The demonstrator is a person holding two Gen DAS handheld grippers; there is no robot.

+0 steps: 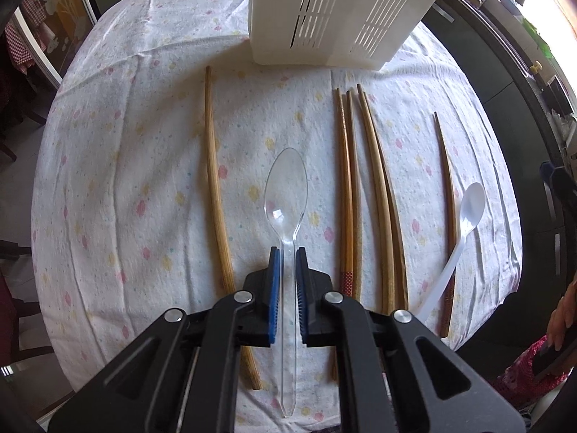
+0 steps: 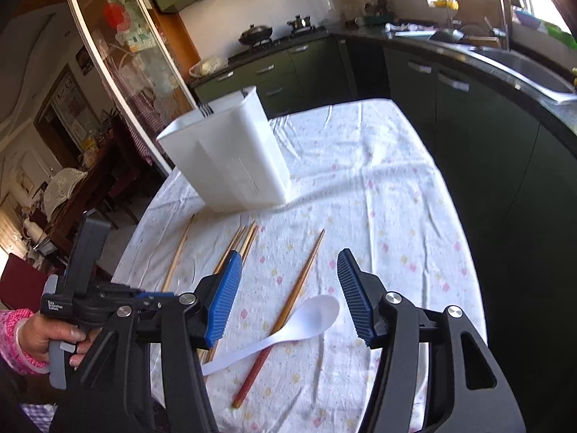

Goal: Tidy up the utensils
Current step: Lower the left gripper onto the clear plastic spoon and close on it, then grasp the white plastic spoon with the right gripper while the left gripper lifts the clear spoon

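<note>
A clear plastic spoon (image 1: 286,187) lies on the flowered tablecloth (image 1: 126,144), bowl pointing toward the white slotted utensil holder (image 1: 335,18). My left gripper (image 1: 287,252) is shut on its handle, a blue pad on each side. To the right lie several wooden chopsticks (image 1: 360,187), a darker chopstick (image 1: 447,195) and a white plastic spoon (image 1: 472,202). A single long chopstick (image 1: 214,187) lies on the left. In the right wrist view my right gripper (image 2: 291,252) hangs open above the white spoon (image 2: 313,315), which rests across the dark chopstick (image 2: 303,278). Nothing is between its pads.
The utensil holder (image 2: 230,158) stands at the far side of the round table. A person's hand (image 2: 39,335) in a pink sleeve holds the left gripper's handle. Dark kitchen cabinets (image 2: 468,137) run along the right, a glass door (image 2: 119,54) on the left.
</note>
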